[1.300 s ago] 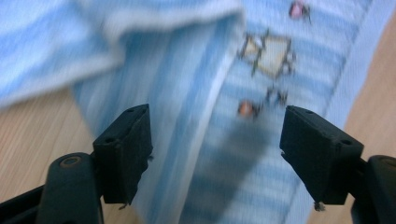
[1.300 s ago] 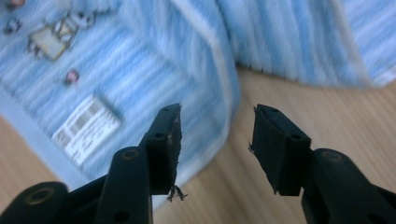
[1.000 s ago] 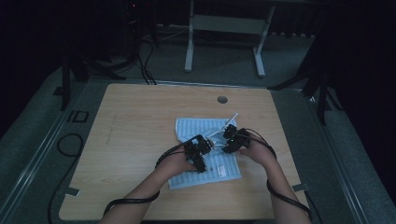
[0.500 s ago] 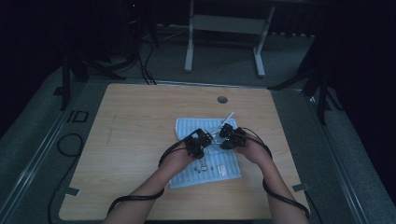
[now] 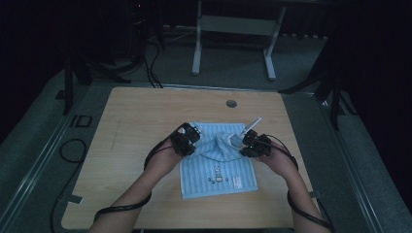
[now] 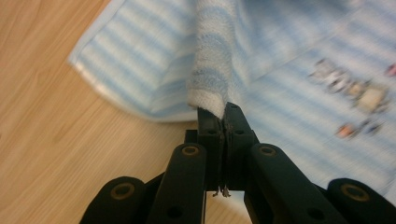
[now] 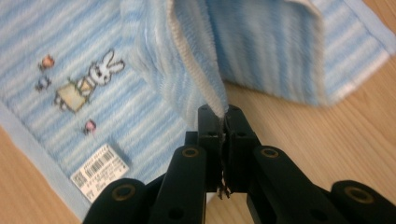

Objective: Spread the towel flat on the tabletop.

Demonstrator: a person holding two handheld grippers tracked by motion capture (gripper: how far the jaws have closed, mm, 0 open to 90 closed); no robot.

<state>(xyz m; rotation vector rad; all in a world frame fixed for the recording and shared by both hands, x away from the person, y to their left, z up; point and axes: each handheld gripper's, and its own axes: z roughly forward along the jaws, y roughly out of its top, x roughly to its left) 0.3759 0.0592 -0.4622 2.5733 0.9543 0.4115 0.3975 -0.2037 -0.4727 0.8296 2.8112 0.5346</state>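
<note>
A light-blue striped towel with a small rabbit print and a barcode label lies on the wooden table. My left gripper is shut on the towel's left edge, lifted into a bunched fold. At the towel's right edge my right gripper is shut, and the cloth hangs up from its jaws. Both pairs of jaws have just closed on the cloth. Between the two grippers the towel's far half is raised and wrinkled, while its near half lies flat.
A round hole is set in the table near its far edge. Bare wood surrounds the towel on all sides. Cables trail from both grippers over the near edge. A grey stand and dark floor lie beyond the table.
Both grippers have closed on the towel's side edges and risen, pulling the middle of the cloth up off the table. The hands have moved away from me, toward the far edge.
</note>
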